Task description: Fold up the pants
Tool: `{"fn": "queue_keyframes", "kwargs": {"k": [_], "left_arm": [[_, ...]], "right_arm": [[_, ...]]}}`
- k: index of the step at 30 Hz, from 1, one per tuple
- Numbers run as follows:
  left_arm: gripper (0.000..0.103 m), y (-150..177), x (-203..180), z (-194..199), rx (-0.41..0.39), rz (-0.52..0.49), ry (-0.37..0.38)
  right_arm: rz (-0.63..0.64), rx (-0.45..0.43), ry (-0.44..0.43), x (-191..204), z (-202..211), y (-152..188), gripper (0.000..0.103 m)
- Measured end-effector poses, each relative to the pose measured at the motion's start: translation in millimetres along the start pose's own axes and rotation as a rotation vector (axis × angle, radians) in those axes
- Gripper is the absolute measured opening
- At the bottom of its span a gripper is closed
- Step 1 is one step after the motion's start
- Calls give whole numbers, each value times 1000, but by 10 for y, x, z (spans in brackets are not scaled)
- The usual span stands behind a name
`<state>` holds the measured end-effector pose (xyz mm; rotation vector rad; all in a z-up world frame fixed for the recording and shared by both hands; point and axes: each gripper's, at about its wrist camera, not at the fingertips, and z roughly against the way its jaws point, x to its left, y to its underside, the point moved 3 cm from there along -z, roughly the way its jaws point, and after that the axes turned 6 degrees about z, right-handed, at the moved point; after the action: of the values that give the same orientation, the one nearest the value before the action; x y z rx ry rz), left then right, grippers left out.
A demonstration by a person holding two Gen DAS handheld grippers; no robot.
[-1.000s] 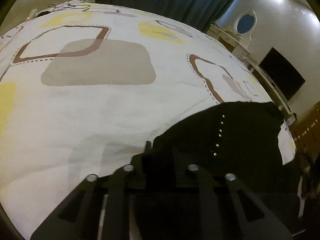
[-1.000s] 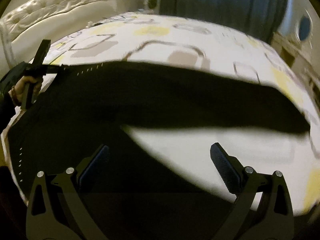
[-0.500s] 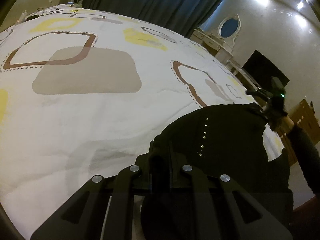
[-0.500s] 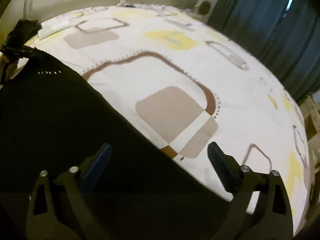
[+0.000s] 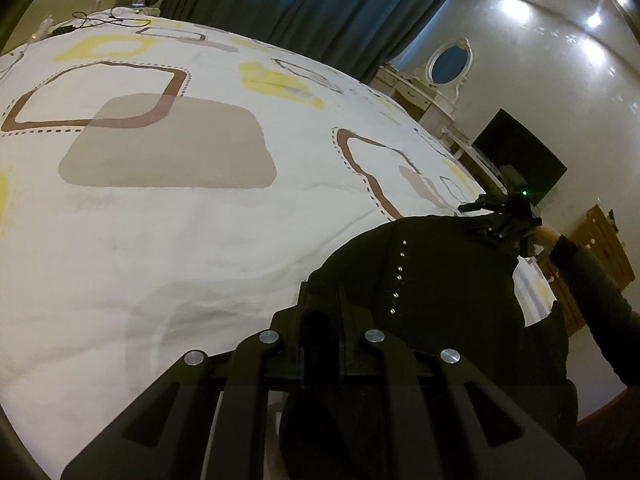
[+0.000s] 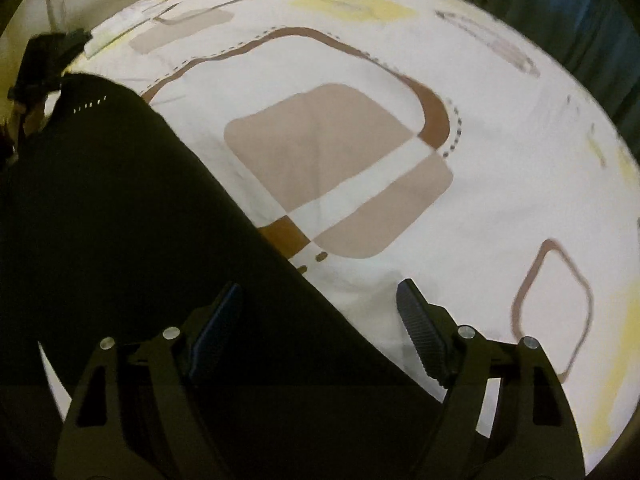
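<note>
At the near edge of the left wrist view, the left gripper (image 5: 320, 320) is clamped on a corner of the black pants (image 5: 432, 272), apparently pinning that end while the other is arranged. The garment lies on the patterned bedspread (image 5: 200, 220), running toward 2 o'clock, where the right gripper (image 5: 500, 208) meets its far corner. In the right wrist view its fingers (image 6: 420, 328) stand spread, holding nothing, over the cloth's edge. Beyond, at 1 o'clock, hang dark curtains (image 5: 300, 4).
</note>
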<state>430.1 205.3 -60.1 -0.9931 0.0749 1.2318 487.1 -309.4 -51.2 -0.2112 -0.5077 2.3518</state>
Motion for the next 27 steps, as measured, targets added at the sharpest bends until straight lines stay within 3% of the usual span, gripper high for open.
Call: {"fn": "queue_keyframes", "kwargs": {"k": [3, 5, 8, 12, 18, 22, 27], "left_arm": [[11, 4, -1, 12, -1, 1, -3], [11, 2, -5, 3, 1, -2, -13], [11, 2, -19, 3, -2, -5, -23], [11, 4, -59, 45, -12, 0, -30], [11, -34, -278, 352, -77, -11, 7], [11, 44, -493, 661, -125, -26, 66], [11, 391, -805, 1071, -150, -66, 101]], "right_arm": [[-2, 5, -25, 44, 21, -6, 46], [12, 14, -25, 112, 46, -4, 21], [50, 21, 36, 236, 111, 5, 8], [79, -27, 141, 413, 344, 34, 6], [97, -198, 259, 870, 1076, 248, 6], [102, -285, 326, 1304, 1509, 613, 6], [78, -356, 361, 1822, 1806, 1158, 6]]}}
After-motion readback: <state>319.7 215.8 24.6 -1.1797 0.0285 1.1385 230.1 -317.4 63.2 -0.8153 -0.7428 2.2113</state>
